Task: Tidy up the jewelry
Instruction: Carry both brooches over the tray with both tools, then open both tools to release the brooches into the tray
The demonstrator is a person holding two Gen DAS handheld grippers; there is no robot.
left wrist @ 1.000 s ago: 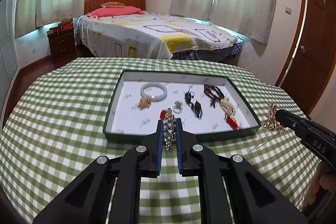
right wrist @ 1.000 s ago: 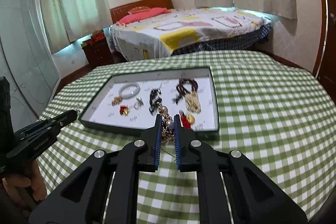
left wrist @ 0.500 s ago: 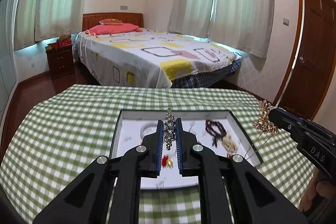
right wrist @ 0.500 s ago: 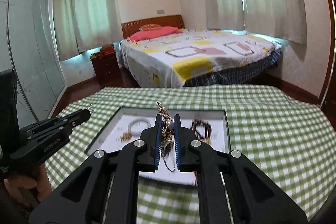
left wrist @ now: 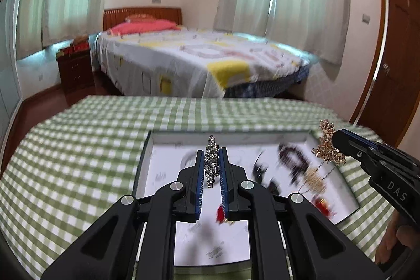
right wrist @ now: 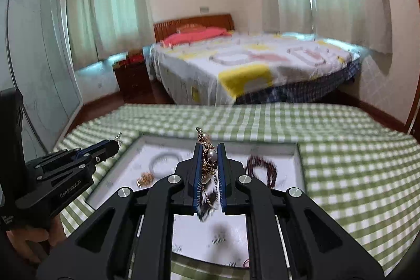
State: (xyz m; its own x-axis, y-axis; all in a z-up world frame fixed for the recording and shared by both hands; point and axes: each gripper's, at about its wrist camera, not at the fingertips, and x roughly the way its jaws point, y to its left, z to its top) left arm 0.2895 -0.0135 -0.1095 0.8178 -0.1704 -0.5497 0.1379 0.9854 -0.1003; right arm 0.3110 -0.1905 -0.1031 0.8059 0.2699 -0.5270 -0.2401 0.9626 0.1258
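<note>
Both claws loaded, both over the tray. My left claw (left wrist: pixel 212 169) is clamped on a silver sparkly piece (left wrist: pixel 212 164), which stands upright between the pads and sticks out past the tips. My right claw (right wrist: pixel 208 169) is pinched tight on a gold piece with pearls (right wrist: pixel 208 162), its thin chain dangling below the pads. From the left camera the right claw's tip shows at the right edge with the gold cluster (left wrist: pixel 326 148) hanging over the tray's right side.

The tray (left wrist: pixel 143 162) sits on the green checked table (left wrist: pixel 78 148). It has a white floor, and already in it I see a pale bangle (right wrist: pixel 164 160), a small gold item (right wrist: pixel 145 177), a dark beaded loop (right wrist: pixel 262 168) and red bits near the front. The frames are blurred, so finer detail is a guess.

Step in hand, I judge: carry both pieces in and set them down on bare white floor.

To do it well:
- pick empty patches, left piece toward the near left, gold piece away from the dark beads
- lower each until the piece touches the floor before opening, no dropping
- watch the dangling chain, it could snag the rim or tangle with the beads
- keep the two claws apart
- open slowly, then lift straight up so nothing clings to the pads
</note>
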